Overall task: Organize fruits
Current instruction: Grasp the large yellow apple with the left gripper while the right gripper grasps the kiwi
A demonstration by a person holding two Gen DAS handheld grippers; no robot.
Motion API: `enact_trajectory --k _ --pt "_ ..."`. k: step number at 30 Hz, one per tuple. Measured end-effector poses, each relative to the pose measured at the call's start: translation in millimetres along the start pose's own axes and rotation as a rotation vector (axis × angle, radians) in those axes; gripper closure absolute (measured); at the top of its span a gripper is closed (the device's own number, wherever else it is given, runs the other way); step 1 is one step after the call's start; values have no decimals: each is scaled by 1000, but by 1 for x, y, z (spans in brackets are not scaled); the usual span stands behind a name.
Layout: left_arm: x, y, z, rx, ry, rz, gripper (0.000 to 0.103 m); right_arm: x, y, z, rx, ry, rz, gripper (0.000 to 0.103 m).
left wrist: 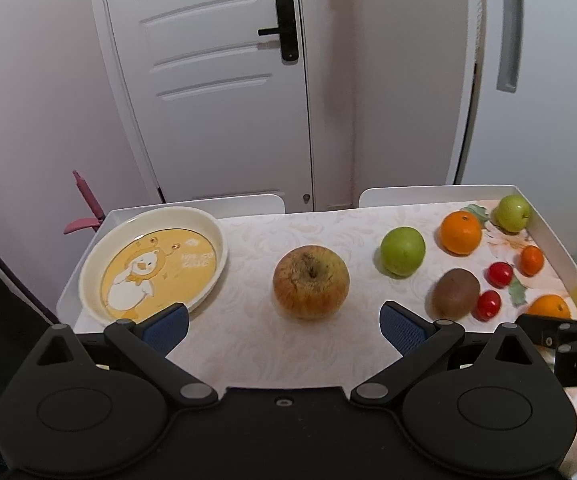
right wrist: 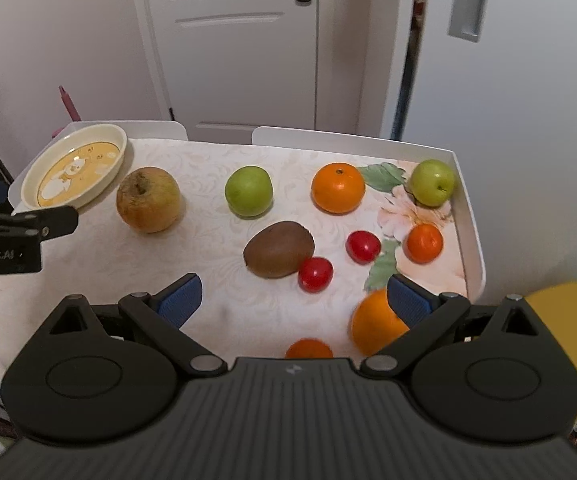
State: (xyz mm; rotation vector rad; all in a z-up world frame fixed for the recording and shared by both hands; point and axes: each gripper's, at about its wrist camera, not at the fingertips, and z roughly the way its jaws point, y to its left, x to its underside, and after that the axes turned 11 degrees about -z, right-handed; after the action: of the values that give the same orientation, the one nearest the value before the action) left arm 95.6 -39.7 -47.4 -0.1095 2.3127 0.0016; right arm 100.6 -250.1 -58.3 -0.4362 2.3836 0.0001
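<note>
Both tongs gape with nothing gripped: left tongs (left wrist: 284,322) just short of the russet apple (left wrist: 311,282) on the counter (left wrist: 248,344), right tongs (right wrist: 294,298) near the kiwi (right wrist: 278,249), possibly brushing a blurred orange (right wrist: 374,328).

Your left gripper (left wrist: 284,322) is level over the near edge of the table, its blue-padded fingers (left wrist: 167,325) spread wide with nothing between them. Your right gripper (right wrist: 293,300) sits just beside it on your right, tilted down a little more, and its jaws are also spread wide and hold nothing. Each gripper shows in the other's camera: the right one's black side at the left view's right edge, the left one's at the right view's left edge
</note>
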Motion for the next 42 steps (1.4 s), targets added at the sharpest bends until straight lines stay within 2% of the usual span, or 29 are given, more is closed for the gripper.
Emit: enact_trajectory --k 14,20,22,24,28,35,42 --pt "2 -29 90 -48 38 -16 0 -9 -3 75 -100 36 -122 0" --pt "6 -35 118 -78 54 -27 3 -16 -2 97 -160 51 -156 0" --pt "6 -36 125 -87 53 -34 6 -17 -1 104 -170 47 -166 0" --pt "5 -37 131 -94 50 -39 8 -19 1 109 -183 49 -176 0" --pt "5 -38 137 -112 56 -47 23 -20 2 116 -203 56 -182 3" --pt "7 -38 137 -119 42 -47 23 -22 3 122 -223 61 -191 15" --pt "8 -37 135 -111 42 -38 23 -22 4 118 -228 44 -201 21"
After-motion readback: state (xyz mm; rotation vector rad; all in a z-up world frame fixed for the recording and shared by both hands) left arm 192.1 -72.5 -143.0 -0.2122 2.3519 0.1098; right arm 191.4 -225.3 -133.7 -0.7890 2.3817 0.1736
